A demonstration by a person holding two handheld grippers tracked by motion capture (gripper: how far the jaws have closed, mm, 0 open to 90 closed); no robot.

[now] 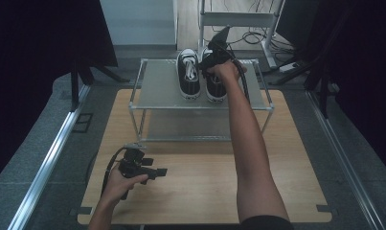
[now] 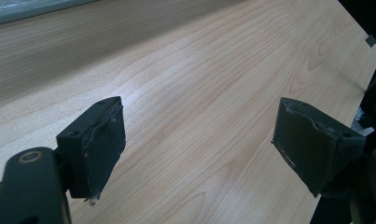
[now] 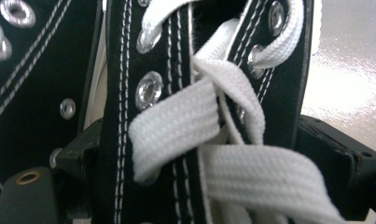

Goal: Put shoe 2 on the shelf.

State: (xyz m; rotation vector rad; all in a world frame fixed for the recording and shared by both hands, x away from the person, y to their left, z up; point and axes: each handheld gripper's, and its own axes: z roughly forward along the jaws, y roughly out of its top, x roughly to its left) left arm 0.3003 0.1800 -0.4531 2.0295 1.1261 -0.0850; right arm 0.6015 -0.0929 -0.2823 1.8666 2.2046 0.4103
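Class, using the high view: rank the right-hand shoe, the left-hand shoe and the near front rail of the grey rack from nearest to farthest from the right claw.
1. Right-hand shoe: on the rack's top shelf, directly at the right claw.
2. Left-hand shoe: alongside on the same shelf, to the left.
3. Front rail: the shelf's near edge, toward the person.

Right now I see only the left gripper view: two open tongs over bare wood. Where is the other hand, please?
Observer: The right tongs are far across the table, at a grey shelf rack.
Operator: Do they hold something?
Observer: Yes, they are closed on the laced top of a black shoe.
Operator: Is this shoe alone?
Observer: No, a second shoe stands beside it on top of the rack, toes towards us.
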